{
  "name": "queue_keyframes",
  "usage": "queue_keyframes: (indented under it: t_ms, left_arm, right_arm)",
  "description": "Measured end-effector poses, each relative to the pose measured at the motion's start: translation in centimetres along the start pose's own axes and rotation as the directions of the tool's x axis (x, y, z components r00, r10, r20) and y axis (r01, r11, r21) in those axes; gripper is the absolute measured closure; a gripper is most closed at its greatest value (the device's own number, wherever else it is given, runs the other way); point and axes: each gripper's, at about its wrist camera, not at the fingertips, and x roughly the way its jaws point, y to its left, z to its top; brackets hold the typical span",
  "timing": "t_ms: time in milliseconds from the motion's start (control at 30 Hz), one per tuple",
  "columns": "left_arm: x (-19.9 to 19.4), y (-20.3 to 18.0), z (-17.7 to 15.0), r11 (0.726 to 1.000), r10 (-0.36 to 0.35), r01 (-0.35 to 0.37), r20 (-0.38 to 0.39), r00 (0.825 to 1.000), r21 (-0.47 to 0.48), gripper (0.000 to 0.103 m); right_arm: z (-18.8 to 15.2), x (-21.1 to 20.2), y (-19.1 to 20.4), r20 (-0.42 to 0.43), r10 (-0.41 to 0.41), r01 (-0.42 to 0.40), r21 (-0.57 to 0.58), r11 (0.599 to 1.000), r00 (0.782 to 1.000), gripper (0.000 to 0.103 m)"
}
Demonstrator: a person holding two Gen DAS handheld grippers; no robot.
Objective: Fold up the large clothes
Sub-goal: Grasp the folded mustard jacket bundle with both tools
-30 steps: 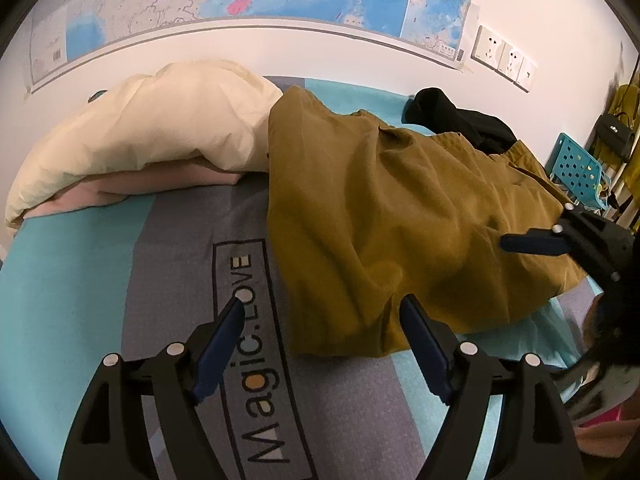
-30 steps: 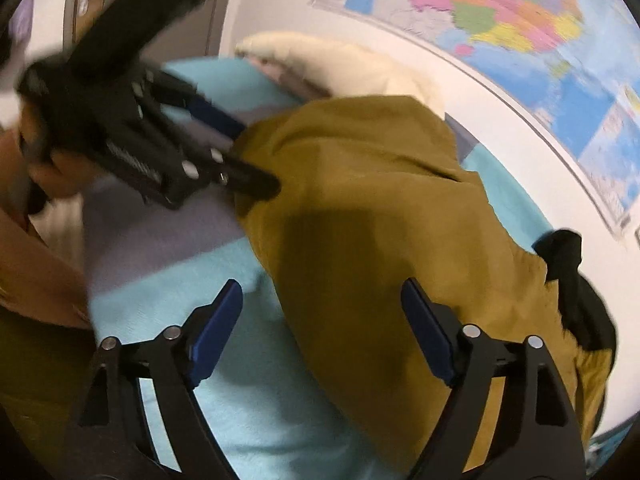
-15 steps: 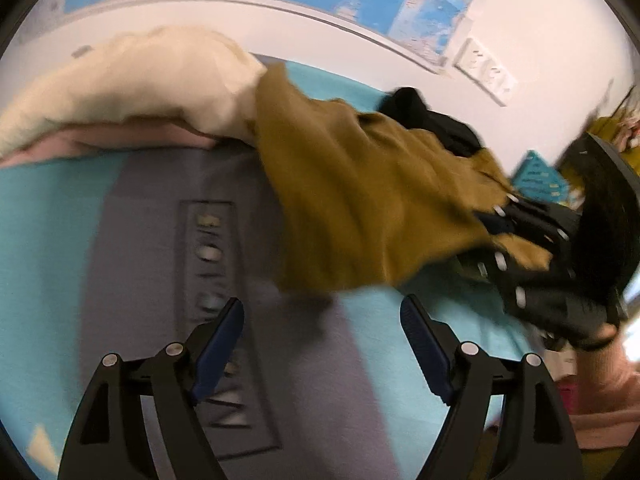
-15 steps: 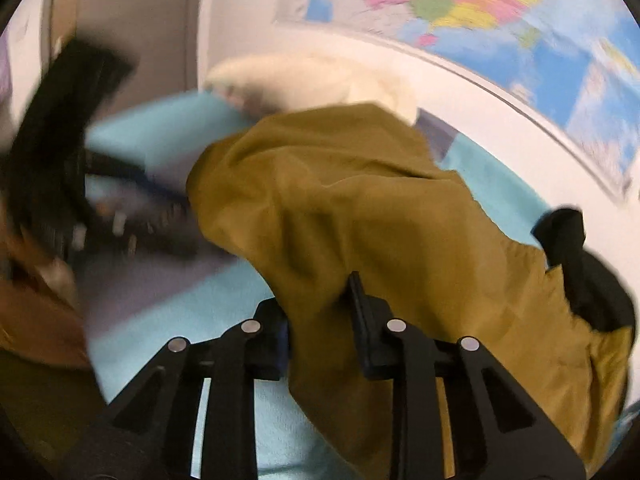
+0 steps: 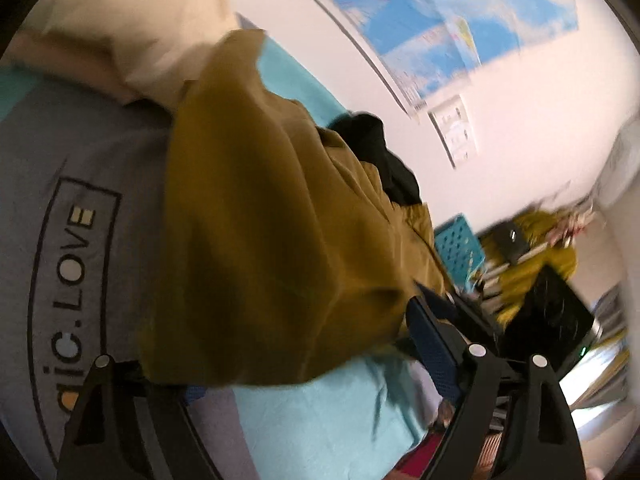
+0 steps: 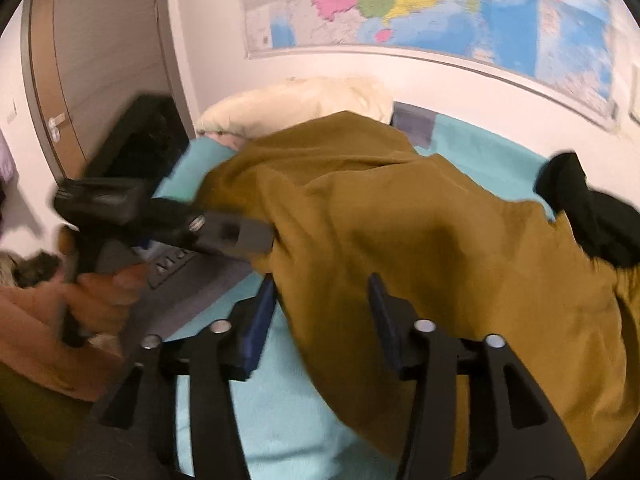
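Both wrist fisheyes look steeply down from close above the teal-and-grey bed sheet [image 5: 304, 420], the left view rolled sideways; both share the mustard-brown cloth garment [image 5: 256, 216] [image 6: 420, 248] and the colourful wall map [image 6: 420, 4].

A wall map [image 6: 440, 4] hangs above a cream duvet [image 6: 304, 100].

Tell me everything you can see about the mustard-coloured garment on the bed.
The garment is a large mustard-brown piece of matte woven cloth, rumpled and bunched in soft folds. It lies across the teal and grey bedsheet, its far end against a cream pillow, a black garment at its other end. Its near edge hangs between the fingers of both hand-held grippers.
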Motion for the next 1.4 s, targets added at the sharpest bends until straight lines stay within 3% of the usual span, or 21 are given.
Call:
queue_keyframes:
  t_ms: [100,167,233,333,433,533,633,700,767,867,967,1067,1100,1167,1267,1400]
  left_arm:
    - [-0.5,0.6,0.4,0.997,-0.059,0.062,0.04,0.997,-0.052,0.02]
    - [-0.2,0.5,0.7,0.996,-0.055,0.058,0.044,0.998,-0.061,0.02]
    - [0.3,0.2,1.1,0.998,-0.031,0.033,0.037,0.999,-0.057,0.02]
    - [1.7,-0.5,1.6,0.999,0.015,-0.014,0.018,1.0,-0.046,0.02]
    - [3.9,-1.9,2.1,0.99,0.142,-0.142,-0.003,0.99,0.026,0.022]
    - [4.8,-3.1,2.3,0.965,0.238,-0.237,0.008,0.971,0.114,0.027]
    - [4.9,-2.9,2.6,0.956,0.268,-0.266,0.004,0.963,0.126,0.042]
    - [4.8,-2.9,2.5,0.955,0.269,-0.267,0.002,0.963,0.13,0.048]
    - [4.7,-3.0,2.4,0.948,0.286,-0.284,0.004,0.958,0.144,0.049]
    - [4.6,-3.1,2.2,0.943,0.301,-0.299,0.004,0.954,0.148,0.048]
    - [4.8,-3.3,2.3,0.93,0.332,-0.33,0.01,0.943,0.16,0.043]
    - [5.3,-3.8,2.3,0.919,0.354,-0.352,0.017,0.935,0.176,0.042]
    - [5.3,-3.8,2.3,0.914,0.364,-0.361,0.021,0.931,0.183,0.041]
    - [5.4,-4.0,2.2,0.903,0.384,-0.382,0.03,0.923,0.198,0.038]
    - [5.8,-4.3,2.2,0.892,0.401,-0.4,0.037,0.915,0.211,0.036]
    - [6.0,-4.3,2.1,0.886,0.408,-0.407,0.042,0.912,0.223,0.035]
  right_arm:
    - [-1.6,-2.7,-1.5,0.03,0.047,-0.049,0.109,0.993,0.998,0.045]
    - [-3.6,-4.9,-3.2,0.058,0.098,-0.109,0.232,0.967,0.993,0.042]
    - [-5.9,-7.0,-5.0,0.08,0.109,-0.131,0.357,0.925,0.991,0.032]
    - [-9.7,-10.1,-7.3,0.11,0.085,-0.13,0.516,0.847,0.99,0.028]
    - [-13.3,-12.8,-9.0,0.134,0.027,-0.107,0.643,0.759,0.991,0.023]
    - [-15.7,-14.4,-10.7,0.111,-0.068,-0.034,0.722,0.691,0.992,0.022]
    - [-16.8,-15.2,-11.9,0.065,-0.182,0.067,0.769,0.635,0.981,0.019]
    - [-17.0,-15.2,-12.7,0.082,-0.224,0.073,0.792,0.606,0.971,0.019]
    - [-16.7,-14.7,-13.3,0.089,-0.256,0.086,0.796,0.599,0.963,0.018]
    - [-15.5,-13.4,-13.8,0.108,-0.301,0.099,0.795,0.599,0.947,0.005]
    - [-14.7,-12.8,-14.1,0.1,-0.364,0.142,0.801,0.581,0.926,0.005]
    - [-14.4,-13.4,-14.0,0.163,-0.386,0.102,0.808,0.581,0.908,0.008]
    - [-14.3,-14.0,-13.9,0.193,-0.383,0.083,0.797,0.598,0.903,0.01]
    - [-13.9,-14.0,-14.2,0.181,-0.385,0.095,0.796,0.598,0.905,0.013]
    - [-14.9,-13.7,-14.5,0.111,-0.376,0.129,0.82,0.558,0.92,0.013]
    - [-15.7,-13.4,-14.2,0.074,-0.388,0.157,0.833,0.53,0.919,0.013]
